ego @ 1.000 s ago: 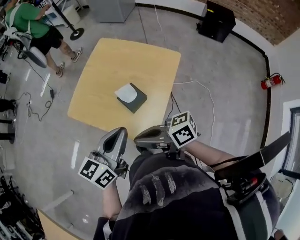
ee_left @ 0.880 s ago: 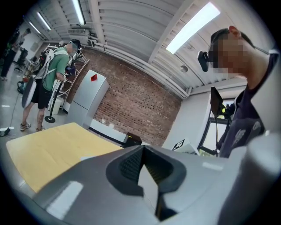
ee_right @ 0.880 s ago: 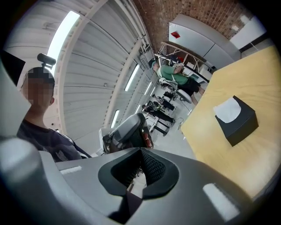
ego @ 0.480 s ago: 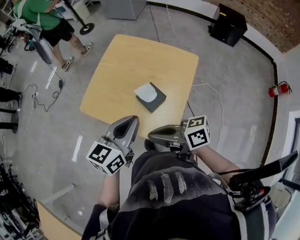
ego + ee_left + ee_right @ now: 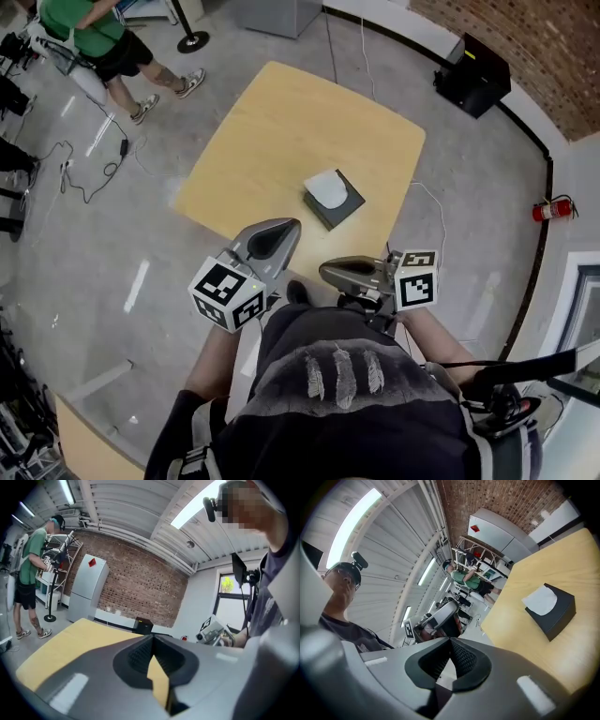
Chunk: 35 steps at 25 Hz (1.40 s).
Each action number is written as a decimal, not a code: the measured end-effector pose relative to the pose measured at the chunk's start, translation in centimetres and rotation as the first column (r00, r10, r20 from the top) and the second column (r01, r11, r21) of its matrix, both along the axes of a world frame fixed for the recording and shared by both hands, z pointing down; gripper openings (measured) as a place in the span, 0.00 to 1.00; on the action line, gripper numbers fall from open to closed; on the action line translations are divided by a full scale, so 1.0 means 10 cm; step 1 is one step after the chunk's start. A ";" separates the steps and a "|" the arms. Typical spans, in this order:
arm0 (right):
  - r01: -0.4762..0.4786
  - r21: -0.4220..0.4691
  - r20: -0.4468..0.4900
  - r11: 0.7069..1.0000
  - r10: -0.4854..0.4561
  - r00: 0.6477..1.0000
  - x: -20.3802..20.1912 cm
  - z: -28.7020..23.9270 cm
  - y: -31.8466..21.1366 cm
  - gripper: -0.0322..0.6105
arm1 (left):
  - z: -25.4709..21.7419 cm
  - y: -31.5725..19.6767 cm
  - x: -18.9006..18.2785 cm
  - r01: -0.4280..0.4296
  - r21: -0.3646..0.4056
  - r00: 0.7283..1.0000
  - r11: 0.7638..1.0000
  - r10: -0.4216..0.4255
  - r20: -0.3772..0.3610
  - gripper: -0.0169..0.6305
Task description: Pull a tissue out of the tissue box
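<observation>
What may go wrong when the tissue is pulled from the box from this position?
The tissue box looks loose on the table, so pulling the tissue may lift or drag it. Both the left hand-held gripper and the right hand-held gripper are shut; unopened, they would push the tissue flat instead of pinching it.

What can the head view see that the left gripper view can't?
Only the head view shows the dark tissue box with a white tissue on top. Only the left gripper view shows the ceiling lights. Both show the yellow table, the person in green and the right hand-held gripper.
</observation>
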State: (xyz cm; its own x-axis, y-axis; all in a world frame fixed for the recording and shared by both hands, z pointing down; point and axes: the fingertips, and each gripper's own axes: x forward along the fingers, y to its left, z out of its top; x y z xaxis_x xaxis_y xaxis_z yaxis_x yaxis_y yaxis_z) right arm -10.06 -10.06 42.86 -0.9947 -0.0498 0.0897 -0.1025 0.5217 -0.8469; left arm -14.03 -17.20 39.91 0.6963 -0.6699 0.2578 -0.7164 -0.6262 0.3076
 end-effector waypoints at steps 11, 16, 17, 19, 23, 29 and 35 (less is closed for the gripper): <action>-0.052 -0.009 -0.055 0.999 0.051 0.997 -0.08 0.03 -0.10 0.04 | 0.45 -0.61 -0.04 -0.021 -0.049 0.994 0.999 0.026 0.110 0.42; -0.062 -0.013 -0.032 0.998 0.061 0.998 -0.06 0.03 -0.17 0.04 | 0.68 -0.78 0.16 -0.074 -0.091 0.974 0.993 0.092 0.207 0.47; -0.068 -0.012 -0.030 0.998 0.068 0.997 -0.04 0.03 -0.18 0.04 | 0.73 -0.82 0.19 -0.076 -0.103 0.970 0.992 0.098 0.221 0.47; -0.081 -0.007 -0.033 0.997 0.081 0.996 0.02 0.05 -0.23 0.04 | 0.85 -0.91 0.24 -0.074 -0.139 0.961 0.987 0.108 0.254 0.48; -0.102 -0.004 -0.039 0.995 0.101 0.994 0.23 0.11 -0.29 0.04 | 1.26 -1.16 0.34 -0.017 -0.249 0.957 0.968 0.088 0.276 0.57; -0.148 0.005 -0.054 0.989 0.148 0.987 0.41 0.23 -0.24 0.04 | 1.72 -1.23 0.36 0.001 -0.401 0.967 0.916 0.101 0.233 0.60; -0.178 0.010 -0.058 0.984 0.178 0.982 0.50 0.30 -0.19 0.04 | 2.04 -1.27 0.34 0.017 -0.425 0.943 0.905 0.126 0.307 0.59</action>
State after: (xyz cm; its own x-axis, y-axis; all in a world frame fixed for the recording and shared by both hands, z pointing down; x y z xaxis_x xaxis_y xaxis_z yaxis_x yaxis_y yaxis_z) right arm -5.08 -11.95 45.90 -0.9630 -0.2261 0.1465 -0.2431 0.4948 -0.8343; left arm -10.60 -29.92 60.26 0.5602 -0.4140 0.7175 -0.7884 -0.5324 0.3083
